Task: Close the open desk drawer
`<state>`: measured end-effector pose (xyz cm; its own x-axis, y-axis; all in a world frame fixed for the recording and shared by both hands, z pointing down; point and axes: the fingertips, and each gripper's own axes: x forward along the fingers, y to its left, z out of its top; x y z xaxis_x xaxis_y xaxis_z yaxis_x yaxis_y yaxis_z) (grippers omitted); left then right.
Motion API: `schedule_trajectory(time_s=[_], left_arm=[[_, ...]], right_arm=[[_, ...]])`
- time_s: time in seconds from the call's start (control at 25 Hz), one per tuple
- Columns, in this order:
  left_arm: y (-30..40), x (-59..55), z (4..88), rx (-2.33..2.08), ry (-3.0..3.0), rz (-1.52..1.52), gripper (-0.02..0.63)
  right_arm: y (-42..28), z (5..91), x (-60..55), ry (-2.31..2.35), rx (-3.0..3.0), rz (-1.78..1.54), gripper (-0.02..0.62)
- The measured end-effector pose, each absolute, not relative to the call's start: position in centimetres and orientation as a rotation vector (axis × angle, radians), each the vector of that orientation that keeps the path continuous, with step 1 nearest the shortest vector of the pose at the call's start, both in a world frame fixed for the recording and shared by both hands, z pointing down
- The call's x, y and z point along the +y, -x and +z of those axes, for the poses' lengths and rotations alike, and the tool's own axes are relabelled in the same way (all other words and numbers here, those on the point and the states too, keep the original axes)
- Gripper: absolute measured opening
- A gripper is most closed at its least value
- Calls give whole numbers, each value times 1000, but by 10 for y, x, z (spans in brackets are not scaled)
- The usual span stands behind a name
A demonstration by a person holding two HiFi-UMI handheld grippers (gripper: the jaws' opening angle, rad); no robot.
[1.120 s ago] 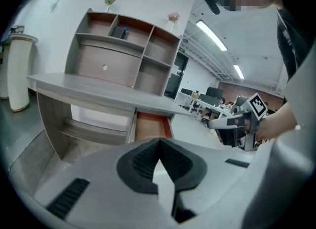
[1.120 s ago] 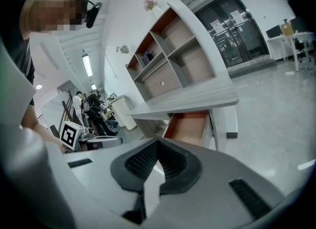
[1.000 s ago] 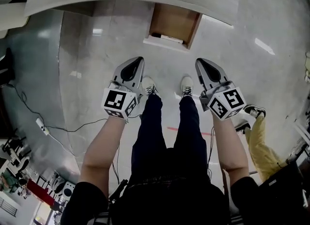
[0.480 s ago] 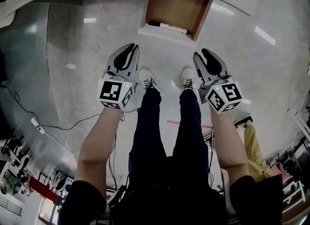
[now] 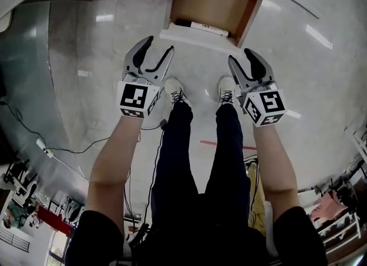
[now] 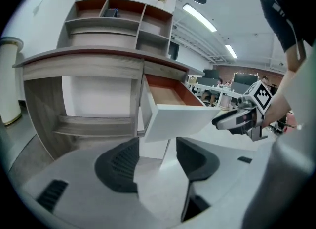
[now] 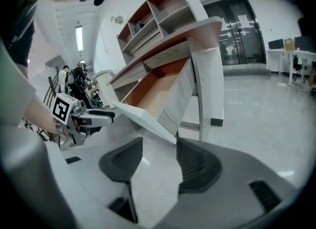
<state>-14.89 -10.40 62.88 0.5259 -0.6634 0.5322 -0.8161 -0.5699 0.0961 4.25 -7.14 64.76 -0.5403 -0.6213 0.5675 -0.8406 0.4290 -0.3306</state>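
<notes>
The desk drawer (image 5: 212,7) stands pulled out, with a plain white front panel and a bare brown wooden inside. It lies just ahead of the tongs, between the left gripper (image 5: 160,44) and the right gripper (image 5: 239,54). The jaws of both are opening, with nothing between their pads.

Only the head view looks into the drawer, where a thin black-and-white pen-like item (image 5: 202,27) lies against the front panel. The gripper views show instead the drawer's white face from the side, the desk (image 6: 79,62) above it and the shelf unit (image 6: 118,20) on top.
</notes>
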Motion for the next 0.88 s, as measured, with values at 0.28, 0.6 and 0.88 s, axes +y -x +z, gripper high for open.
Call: schedule_trajectory(time_s=[0.28,0.6,0.88], left_arm=[[145,-126,645,-1207,-2465,648,230],[134,-139,648,-1185,-2480,640,230],[127,-138,642,-1188,-2498,645,179]], right_arm=[[-40,663,-84,-1276,-2312,830,215],[-34,666,-101,-1291,-2316,830,204],[-30,662,-99,-1286,-2309,841,152]])
